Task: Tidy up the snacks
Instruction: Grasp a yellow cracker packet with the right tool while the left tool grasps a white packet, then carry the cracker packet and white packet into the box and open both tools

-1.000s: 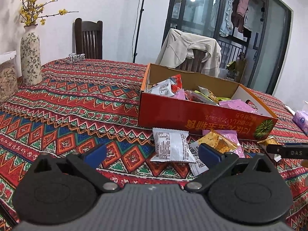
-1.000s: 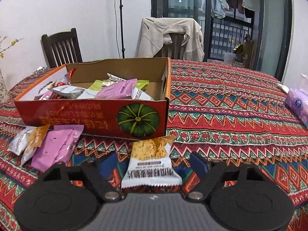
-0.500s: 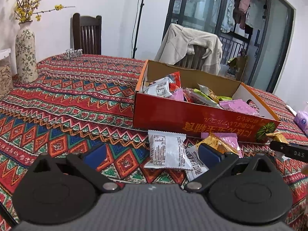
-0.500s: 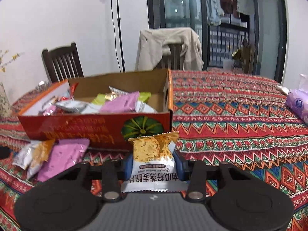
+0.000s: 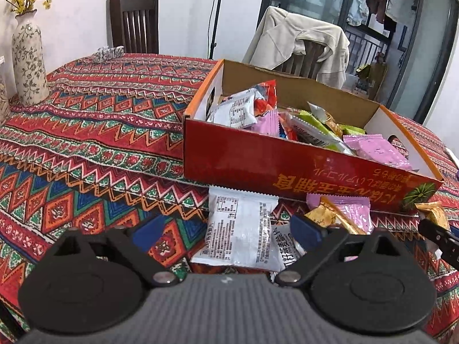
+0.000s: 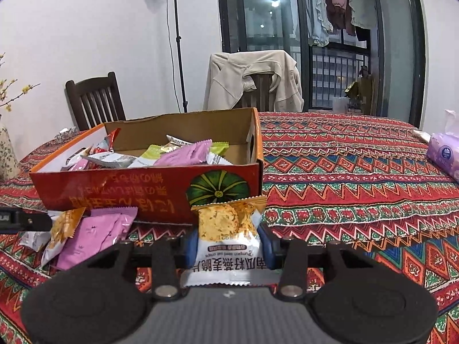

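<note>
An open red cardboard box (image 5: 287, 169) (image 6: 149, 192) holds several snack packets. My left gripper (image 5: 229, 230) is open, low over a white snack packet (image 5: 241, 229) lying in front of the box, beside an orange packet (image 5: 327, 218) and a pink packet (image 5: 352, 212). My right gripper (image 6: 229, 246) is shut on a white-and-orange cracker packet (image 6: 228, 238), held just in front of the box's right corner. A pink packet (image 6: 91, 235) and an orange packet (image 6: 64, 225) lie to its left.
The table has a red patterned cloth (image 5: 100, 132). A flowered vase (image 5: 28, 60) stands far left. A purple tissue pack (image 6: 444, 154) lies far right. Two chairs (image 5: 133, 23) stand behind, one (image 6: 252, 86) draped with a beige jacket.
My right gripper closed on the cracker packet and lifted it off the cloth. My left gripper moved closer to the white packet, still open.
</note>
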A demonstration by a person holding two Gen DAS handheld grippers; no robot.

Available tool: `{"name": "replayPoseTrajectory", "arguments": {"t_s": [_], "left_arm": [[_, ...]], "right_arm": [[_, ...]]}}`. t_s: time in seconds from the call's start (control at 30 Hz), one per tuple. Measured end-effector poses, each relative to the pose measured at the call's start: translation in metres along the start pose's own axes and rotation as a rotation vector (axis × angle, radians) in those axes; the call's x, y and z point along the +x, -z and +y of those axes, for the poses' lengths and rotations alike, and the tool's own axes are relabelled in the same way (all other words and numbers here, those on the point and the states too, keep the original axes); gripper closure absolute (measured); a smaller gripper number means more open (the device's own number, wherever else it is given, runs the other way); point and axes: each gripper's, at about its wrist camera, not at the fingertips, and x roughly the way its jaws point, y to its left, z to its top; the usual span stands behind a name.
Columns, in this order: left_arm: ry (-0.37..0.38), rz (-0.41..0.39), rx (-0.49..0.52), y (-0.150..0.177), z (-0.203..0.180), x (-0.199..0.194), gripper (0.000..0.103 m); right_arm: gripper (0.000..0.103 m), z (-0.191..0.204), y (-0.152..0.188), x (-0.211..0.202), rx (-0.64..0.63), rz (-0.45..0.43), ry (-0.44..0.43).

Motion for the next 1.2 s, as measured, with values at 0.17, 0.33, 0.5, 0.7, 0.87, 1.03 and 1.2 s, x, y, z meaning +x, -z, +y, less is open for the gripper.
{"name": "replayPoseTrajectory", "arguments": {"t_s": [0.17, 0.33, 0.5, 0.7, 0.87, 1.03, 1.2], "left_arm": [[0.009, 0.021, -0.028, -0.001, 0.005, 0.004, 0.03], [0.03, 0.025, -0.002, 0.001, 0.001, 0.003, 0.052], [0.06, 0.012, 0.009, 0.005, 0.002, -0.008, 0.059], [0.082, -0.063, 0.032, 0.002, 0.002, -0.029, 0.06], [0.094, -0.119, 0.041, -0.005, 0.002, -0.045, 0.06], [0.109, -0.172, 0.069, -0.012, -0.005, -0.058, 0.06], [0.132, -0.226, 0.107, -0.02, -0.016, -0.069, 0.06]], "right_arm": [[0.061, 0.002, 0.0, 0.001, -0.001, -0.004, -0.006], [0.061, 0.004, 0.001, 0.001, -0.005, -0.013, -0.012], [0.061, 0.004, 0.001, -0.001, -0.005, -0.019, -0.018], [0.061, 0.007, 0.0, -0.008, -0.011, -0.044, -0.025], [0.061, 0.008, 0.0, -0.018, -0.015, -0.064, -0.041], [0.061, 0.011, -0.007, -0.025, -0.019, -0.087, -0.059], [0.061, 0.017, -0.019, -0.029, -0.032, -0.121, -0.078]]}}
